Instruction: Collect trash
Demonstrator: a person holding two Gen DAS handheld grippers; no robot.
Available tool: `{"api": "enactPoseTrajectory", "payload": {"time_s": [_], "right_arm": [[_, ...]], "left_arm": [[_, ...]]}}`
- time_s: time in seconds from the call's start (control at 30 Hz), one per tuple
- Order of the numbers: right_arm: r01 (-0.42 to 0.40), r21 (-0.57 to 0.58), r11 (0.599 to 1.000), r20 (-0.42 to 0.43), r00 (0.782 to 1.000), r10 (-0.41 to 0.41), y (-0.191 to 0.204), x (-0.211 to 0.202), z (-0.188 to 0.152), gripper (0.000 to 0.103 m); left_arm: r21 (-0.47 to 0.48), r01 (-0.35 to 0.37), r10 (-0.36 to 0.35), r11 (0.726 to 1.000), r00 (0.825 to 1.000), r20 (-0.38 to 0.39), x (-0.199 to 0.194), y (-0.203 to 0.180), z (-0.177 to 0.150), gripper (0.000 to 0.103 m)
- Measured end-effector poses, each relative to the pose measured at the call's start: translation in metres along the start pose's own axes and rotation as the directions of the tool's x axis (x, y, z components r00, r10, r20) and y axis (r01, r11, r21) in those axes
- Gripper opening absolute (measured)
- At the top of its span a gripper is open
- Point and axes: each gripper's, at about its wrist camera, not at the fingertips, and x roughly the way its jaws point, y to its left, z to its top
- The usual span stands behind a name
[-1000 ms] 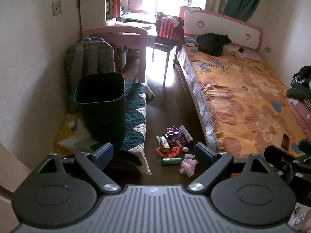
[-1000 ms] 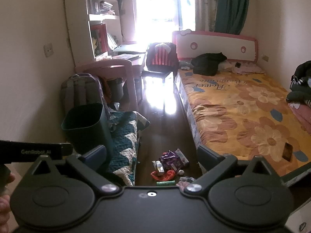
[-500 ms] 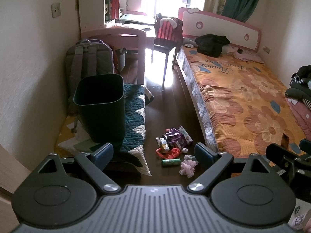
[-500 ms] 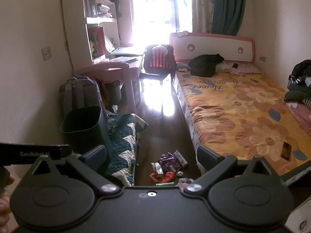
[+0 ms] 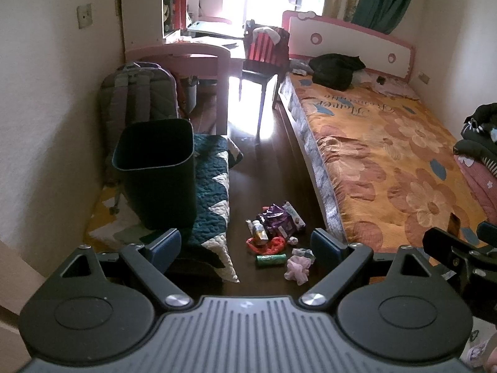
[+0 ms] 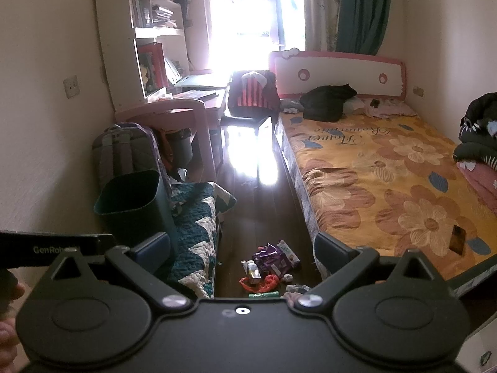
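A heap of trash (image 5: 273, 233) (image 6: 268, 267) lies on the dark floor beside the bed: a purple wrapper (image 5: 278, 217), a small bottle (image 5: 259, 231), a red bag scrap (image 5: 267, 245), a green roll (image 5: 270, 259) and a pink crumpled tissue (image 5: 296, 269). A dark green bin (image 5: 155, 168) (image 6: 136, 208) stands upright on the quilt to the left. My left gripper (image 5: 247, 247) hangs open above the heap, nothing between its fingers. My right gripper (image 6: 243, 253) is also open and empty, held high over the floor.
A bed (image 5: 388, 168) with an orange flowered cover fills the right side. A quilt (image 5: 211, 199) lies on the floor at the left, with a grey backpack (image 5: 139, 99) against the wall. A pink desk (image 5: 186, 56) and a chair (image 5: 264, 52) stand farther back.
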Motion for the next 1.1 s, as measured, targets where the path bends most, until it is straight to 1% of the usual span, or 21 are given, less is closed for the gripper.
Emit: {"api": "enactPoseTrajectory", "payload": {"time_s": [0.27,0.37,0.5,0.63,0.8,0.87,1.0,1.1], "right_arm": [[0.002,0.014,1.000,0.002,1.000,-0.002,-0.005,0.009,0.003,0.100],[-0.001,0.023,1.000,-0.001,1.000,0.001,-0.013,0.019,0.009,0.100],[-0.015,0.026,1.000,-0.009,1.000,0.015,-0.028,0.043,0.022,0.100],[-0.040,0.017,0.999,-0.022,0.999,0.041,-0.050,0.078,0.037,0.100],[-0.089,-0.028,0.996,-0.054,0.995,0.087,-0.083,0.139,0.061,0.100],[-0.106,-0.051,0.993,-0.080,0.992,0.101,-0.094,0.163,0.069,0.099],[-0.157,-0.075,0.985,-0.129,0.981,0.147,-0.118,0.216,0.080,0.098],[-0.166,-0.090,0.982,-0.148,0.977,0.152,-0.129,0.251,0.077,0.098]], "left_arm": [[0.007,-0.008,0.008,1.000,1.000,0.001,0.014,-0.008,0.013,0.092],[0.010,-0.014,0.014,1.000,1.000,0.002,0.025,-0.015,0.022,0.092],[0.011,-0.032,0.032,0.999,0.999,0.004,0.047,-0.030,0.037,0.092],[-0.004,-0.060,0.060,0.998,0.998,-0.008,0.082,-0.049,0.058,0.092],[-0.047,-0.101,0.098,0.994,0.994,-0.052,0.134,-0.081,0.084,0.092],[-0.069,-0.121,0.116,0.990,0.991,-0.067,0.155,-0.091,0.094,0.092],[-0.090,-0.141,0.135,0.986,0.988,-0.075,0.195,-0.105,0.103,0.092],[-0.075,-0.140,0.132,0.987,0.986,-0.100,0.230,-0.109,0.102,0.092]]}}
